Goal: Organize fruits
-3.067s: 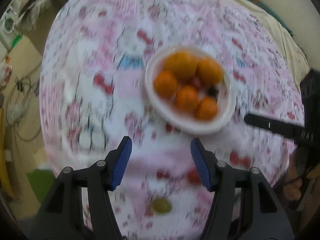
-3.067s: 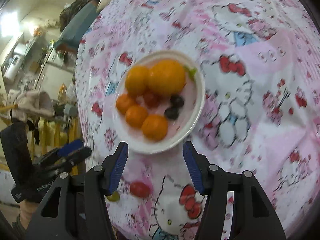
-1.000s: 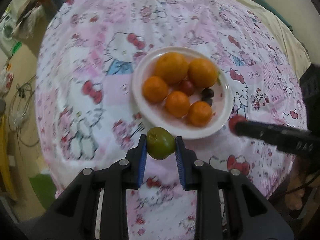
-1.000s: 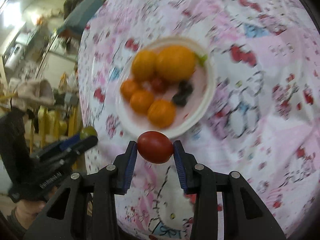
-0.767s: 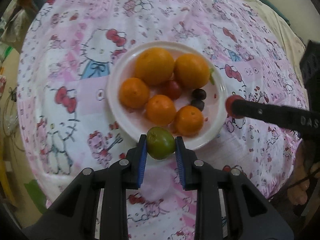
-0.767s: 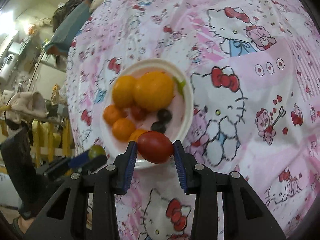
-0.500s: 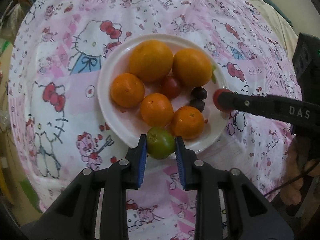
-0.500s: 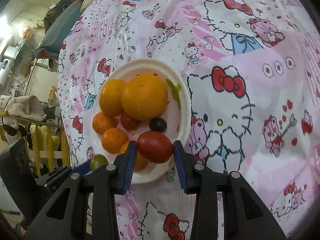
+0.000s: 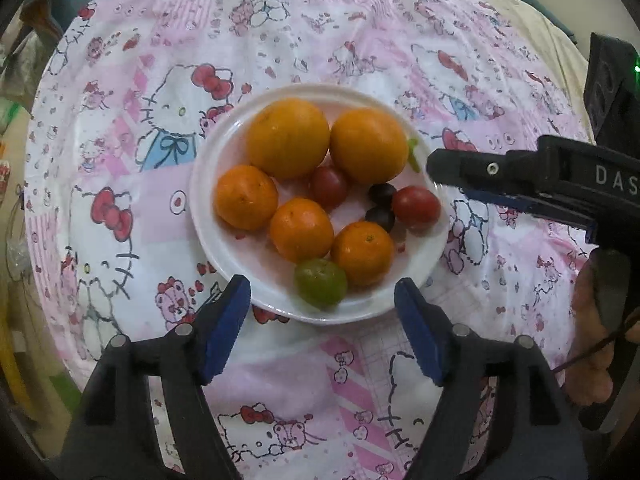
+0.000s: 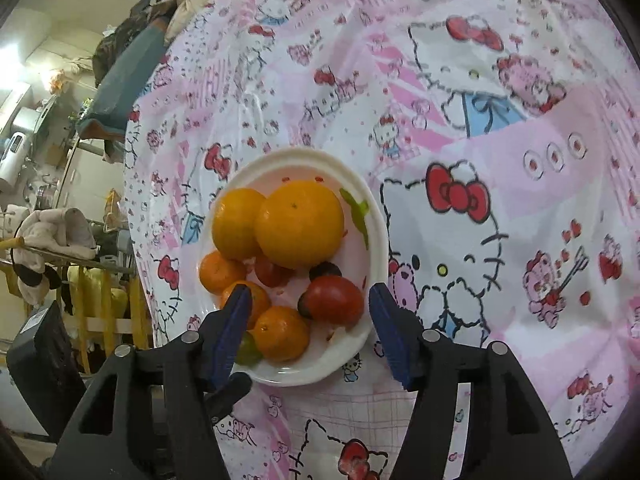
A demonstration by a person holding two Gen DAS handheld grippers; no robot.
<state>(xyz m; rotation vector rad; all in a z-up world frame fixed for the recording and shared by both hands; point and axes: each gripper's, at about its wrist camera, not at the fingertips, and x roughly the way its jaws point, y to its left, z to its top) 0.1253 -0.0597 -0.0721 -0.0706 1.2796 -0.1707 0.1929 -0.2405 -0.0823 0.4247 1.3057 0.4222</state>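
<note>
Left wrist view: green fruit [image 9: 321,283] sits on the plate's [image 9: 224,256] near edge, touching two oranges [image 9: 362,253]. Red tomato [image 9: 416,207] lies at the plate's right side, beside dark grapes [image 9: 382,194]. Left gripper [image 9: 322,330] and right gripper [image 10: 308,330] both spread wide, holding nothing, over the pink cloth [image 9: 140,208].
</note>
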